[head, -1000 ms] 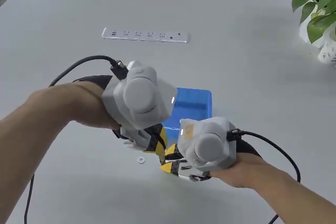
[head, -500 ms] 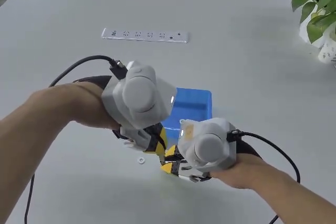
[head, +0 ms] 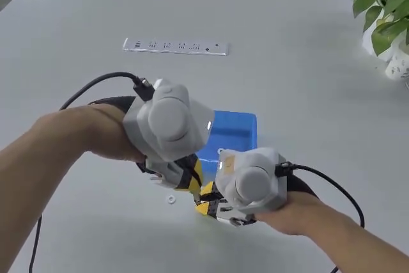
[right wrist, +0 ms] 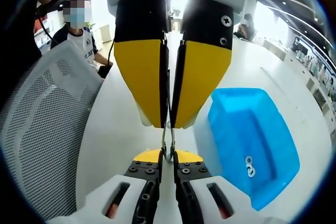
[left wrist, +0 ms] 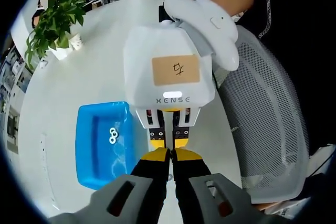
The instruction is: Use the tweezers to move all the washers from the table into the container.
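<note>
Thin metal tweezers point(right wrist: 168, 140) run between both grippers, which meet tip to tip. My right gripper point(right wrist: 168, 157) is shut on one end, and my left gripper point(right wrist: 169, 121) clamps the other between its yellow pads. In the head view the left gripper point(head: 195, 183) and right gripper point(head: 203, 197) meet just in front of the blue container point(head: 236, 126). Two washers point(left wrist: 113, 135) lie inside the container point(left wrist: 89, 129). One small washer point(head: 170, 199) rests on the table left of the jaws. The tweezers' tips are hidden.
A white power strip point(head: 176, 46) lies far back on the grey table point(head: 287, 62). A potted plant point(head: 377, 4) stands at the back right. Cables trail from both grippers. A mesh chair point(left wrist: 268, 124) and a seated person point(right wrist: 79, 30) are beyond the table.
The two grippers stay joined tip to tip on the tweezers. Only the head camera has shifted slightly.
</note>
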### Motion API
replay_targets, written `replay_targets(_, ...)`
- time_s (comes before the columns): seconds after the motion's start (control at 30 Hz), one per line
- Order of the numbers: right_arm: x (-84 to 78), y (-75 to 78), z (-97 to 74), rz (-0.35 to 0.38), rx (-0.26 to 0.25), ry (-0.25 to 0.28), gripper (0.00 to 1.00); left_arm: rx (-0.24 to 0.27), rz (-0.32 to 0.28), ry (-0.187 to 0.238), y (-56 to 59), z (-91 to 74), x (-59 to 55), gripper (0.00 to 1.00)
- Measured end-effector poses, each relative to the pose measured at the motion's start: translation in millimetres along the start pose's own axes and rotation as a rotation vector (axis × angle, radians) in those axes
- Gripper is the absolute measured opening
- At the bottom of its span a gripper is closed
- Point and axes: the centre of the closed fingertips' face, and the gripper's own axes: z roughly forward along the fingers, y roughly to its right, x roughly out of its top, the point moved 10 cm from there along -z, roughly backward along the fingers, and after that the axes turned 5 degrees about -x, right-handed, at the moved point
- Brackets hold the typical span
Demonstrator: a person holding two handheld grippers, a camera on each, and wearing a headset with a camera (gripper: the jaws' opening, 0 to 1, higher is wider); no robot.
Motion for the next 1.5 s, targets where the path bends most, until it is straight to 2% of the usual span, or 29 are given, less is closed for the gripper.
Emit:
replay_targets(0.53, 11.2, 1.5, -11.0, -0.018, -0.016, 0.008, 0.1, 0.014, 0.004, 0.006, 1.7, -14.8, 7.4, 0.06)
replay_targets(1.2, 41.2, 11.3, -37.6, -0.042, -0.049, 0.045, 0.1, 0.044, 0.024, 0.019, 5.0, -55.1, 26.5, 0.06)
replay_targets(1.5, 50.8, 25.6, -49.7, -0.057, -0.072, 0.057, 0.1, 0.064, 0.044, 0.026, -4.0, -71.9, 34.8, 0.06)
